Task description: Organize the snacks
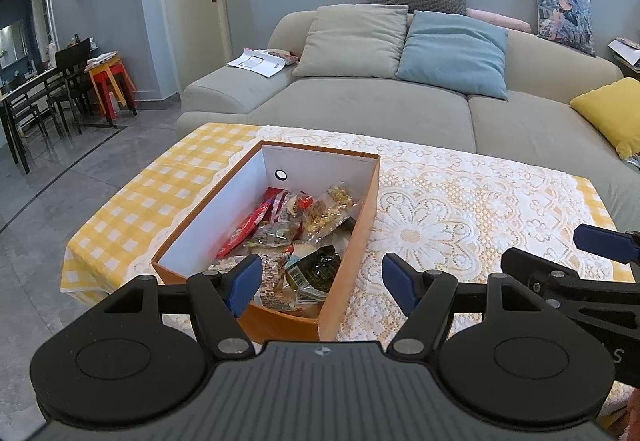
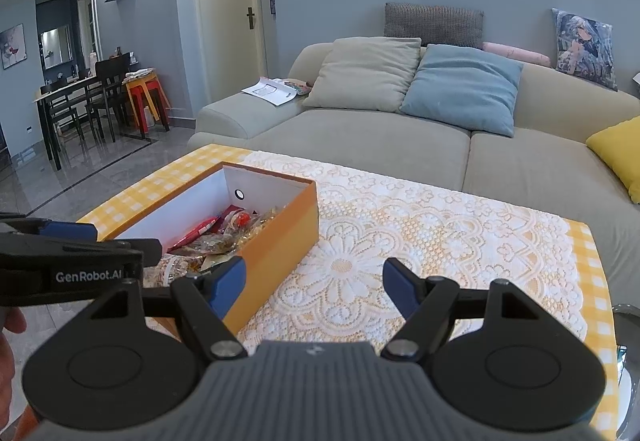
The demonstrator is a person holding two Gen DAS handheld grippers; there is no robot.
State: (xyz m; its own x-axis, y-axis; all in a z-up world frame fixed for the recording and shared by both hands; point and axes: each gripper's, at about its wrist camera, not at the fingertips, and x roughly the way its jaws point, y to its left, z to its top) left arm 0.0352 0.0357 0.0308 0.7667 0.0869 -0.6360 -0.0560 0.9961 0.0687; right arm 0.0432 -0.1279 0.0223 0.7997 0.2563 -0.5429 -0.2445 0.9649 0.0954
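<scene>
An orange cardboard box (image 1: 362, 209) with a white inside stands on the table and holds several wrapped snacks (image 1: 296, 241). It also shows in the right wrist view (image 2: 280, 241), with snacks (image 2: 224, 237) inside. My left gripper (image 1: 322, 283) is open and empty, hovering over the box's near end. My right gripper (image 2: 314, 287) is open and empty, just right of the box above the lace cloth. Each gripper shows at the edge of the other's view: the right one (image 1: 600, 245) and the left one (image 2: 72, 237).
The table carries a white lace cloth (image 1: 460, 213) over a yellow checked cloth (image 1: 132, 209). A grey sofa (image 1: 360, 101) with several cushions stands behind the table. A dining table and chairs (image 1: 44, 93) stand far left on the tiled floor.
</scene>
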